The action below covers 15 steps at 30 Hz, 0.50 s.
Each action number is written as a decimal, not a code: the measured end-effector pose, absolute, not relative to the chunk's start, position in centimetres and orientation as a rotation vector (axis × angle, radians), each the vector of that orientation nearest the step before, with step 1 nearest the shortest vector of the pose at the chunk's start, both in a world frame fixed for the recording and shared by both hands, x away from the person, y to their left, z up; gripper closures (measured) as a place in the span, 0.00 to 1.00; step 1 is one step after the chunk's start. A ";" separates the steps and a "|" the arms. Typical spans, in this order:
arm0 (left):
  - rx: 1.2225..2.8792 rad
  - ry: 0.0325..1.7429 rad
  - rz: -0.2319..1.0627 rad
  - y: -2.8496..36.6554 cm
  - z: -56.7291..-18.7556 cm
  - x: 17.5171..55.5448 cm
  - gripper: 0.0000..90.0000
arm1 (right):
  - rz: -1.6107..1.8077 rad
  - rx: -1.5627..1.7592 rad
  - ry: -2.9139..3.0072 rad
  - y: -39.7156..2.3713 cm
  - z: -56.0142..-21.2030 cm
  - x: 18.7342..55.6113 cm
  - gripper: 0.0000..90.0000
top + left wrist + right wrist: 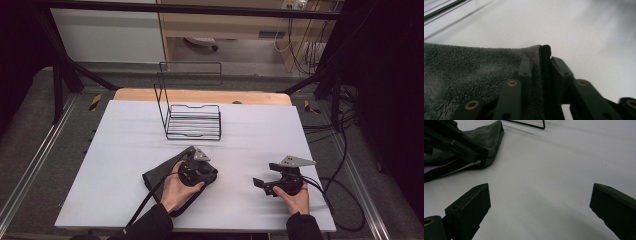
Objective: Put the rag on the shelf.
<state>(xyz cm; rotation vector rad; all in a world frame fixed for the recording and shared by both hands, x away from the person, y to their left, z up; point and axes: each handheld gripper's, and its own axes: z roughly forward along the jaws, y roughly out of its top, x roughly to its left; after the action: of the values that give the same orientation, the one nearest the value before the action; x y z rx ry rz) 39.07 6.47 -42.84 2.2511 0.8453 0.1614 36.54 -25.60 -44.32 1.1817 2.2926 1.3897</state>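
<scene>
towel (165, 176): dark grey, folded, flat on white bench (115, 150), front-left of centre | left gripper (541, 65): jaws narrow, towel's hemmed edge between them | wire rack (192, 117): behind towel, well apart, nothing in it | right gripper (540, 202): jaws wide apart over bare bench, holding nothing

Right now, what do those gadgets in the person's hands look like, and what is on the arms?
Each hand grips a black two-jaw gripper, left and right, topped by a grey three-cornered plate. The jaws are flat black bars joined with brass-coloured rivets. A black cable trails from each. Both forearms wear dark sleeves.
</scene>
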 end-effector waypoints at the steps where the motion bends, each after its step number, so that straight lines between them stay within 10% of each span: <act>1: 2.252 0.832 0.158 6.6 -42.7 39.0 0.69 | 1.388 1.183 2.292 -25.6 -44.3 36.5 0.05; 15: 2.209 0.849 0.266 17.7 -38.3 39.0 0.35 | 1.366 1.198 2.275 -22.1 -43.2 36.2 0.21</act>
<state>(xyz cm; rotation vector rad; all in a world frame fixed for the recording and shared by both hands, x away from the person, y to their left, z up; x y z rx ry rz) 39.03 17.73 -38.29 2.2088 0.8491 0.2665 36.15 -22.11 -43.21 1.1978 2.2750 1.3655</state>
